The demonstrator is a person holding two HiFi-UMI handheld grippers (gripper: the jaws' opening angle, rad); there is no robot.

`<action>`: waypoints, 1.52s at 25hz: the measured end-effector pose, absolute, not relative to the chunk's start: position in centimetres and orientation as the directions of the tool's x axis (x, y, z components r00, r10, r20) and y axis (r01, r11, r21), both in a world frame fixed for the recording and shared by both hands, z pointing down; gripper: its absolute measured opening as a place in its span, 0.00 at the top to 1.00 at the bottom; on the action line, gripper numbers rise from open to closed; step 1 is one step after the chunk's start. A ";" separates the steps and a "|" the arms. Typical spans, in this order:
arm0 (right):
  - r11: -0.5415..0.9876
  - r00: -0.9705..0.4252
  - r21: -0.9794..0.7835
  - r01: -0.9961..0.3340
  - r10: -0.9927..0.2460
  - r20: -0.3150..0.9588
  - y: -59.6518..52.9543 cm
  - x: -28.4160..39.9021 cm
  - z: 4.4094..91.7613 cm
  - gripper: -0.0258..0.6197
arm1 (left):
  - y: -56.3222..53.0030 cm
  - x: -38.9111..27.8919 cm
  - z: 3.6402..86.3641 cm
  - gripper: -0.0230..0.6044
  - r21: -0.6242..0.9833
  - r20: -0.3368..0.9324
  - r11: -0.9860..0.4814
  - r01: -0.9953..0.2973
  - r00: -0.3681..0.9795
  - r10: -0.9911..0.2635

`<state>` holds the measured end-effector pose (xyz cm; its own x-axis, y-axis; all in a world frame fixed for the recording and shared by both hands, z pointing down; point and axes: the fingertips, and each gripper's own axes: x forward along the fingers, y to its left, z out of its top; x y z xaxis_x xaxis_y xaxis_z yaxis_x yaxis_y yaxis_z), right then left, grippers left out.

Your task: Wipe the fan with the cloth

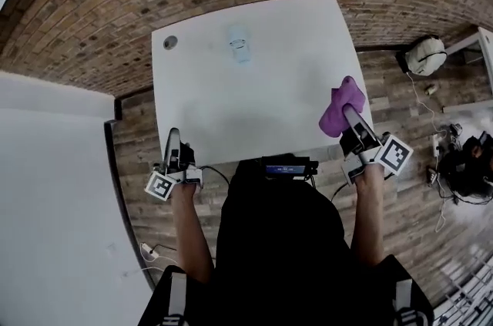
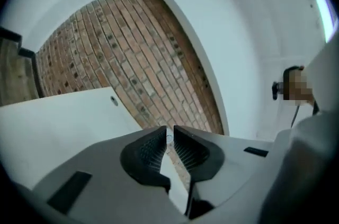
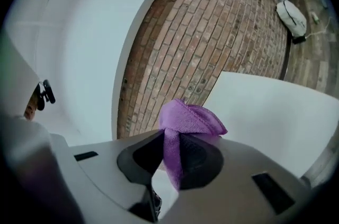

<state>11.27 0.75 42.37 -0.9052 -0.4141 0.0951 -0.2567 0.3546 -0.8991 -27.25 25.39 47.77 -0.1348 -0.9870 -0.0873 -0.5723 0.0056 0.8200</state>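
A small pale fan point(image 1: 240, 45) lies flat on the far half of the white table point(image 1: 231, 112). My right gripper point(image 1: 350, 116) is over the table's right front corner, shut on a bunched purple cloth point(image 1: 341, 107). In the right gripper view the cloth point(image 3: 188, 118) is pinched between the jaws of that gripper point(image 3: 172, 139) and puffs out beyond them. My left gripper point(image 1: 173, 136) hangs off the table's front left edge, well short of the fan. Seen close up, the left gripper point(image 2: 170, 133) has its jaws a narrow gap apart with nothing between them.
A round cable hole point(image 1: 170, 42) sits near the table's far left corner. A brick wall stands behind the table. At the right, a white bag point(image 1: 426, 55) and cables with gear point(image 1: 462, 159) lie on the wooden floor. A white partition point(image 1: 54, 186) stands on the left.
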 end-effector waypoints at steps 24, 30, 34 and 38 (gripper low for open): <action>0.278 -0.920 -0.961 -0.009 -0.379 -0.101 11.0 10.1 40.6 0.87 | 26.3 -13.3 35.6 0.89 0.644 -0.194 -0.393 -0.657 0.357 -0.914; 0.363 -0.933 -0.931 -0.038 -0.348 -0.097 16.1 6.9 37.1 0.87 | 30.2 -13.4 37.3 0.89 0.701 -0.162 -0.394 -0.595 0.405 -0.900; 0.420 -0.939 -0.903 -0.091 -0.338 -0.062 19.8 6.5 35.6 0.87 | 31.8 -13.5 37.8 0.89 0.753 -0.228 -0.414 -0.512 0.388 -0.893; 0.423 -0.935 -0.897 -0.126 -0.354 -0.036 22.2 7.6 36.0 0.87 | 32.7 -12.4 37.5 0.89 0.759 -0.278 -0.453 -0.468 0.397 -0.875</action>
<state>7.59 22.19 36.01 -0.9345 -0.3541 -0.0358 -0.1259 0.4229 -0.8974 -12.42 32.68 37.45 0.3968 -0.8748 -0.2782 -0.4680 -0.4535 0.7585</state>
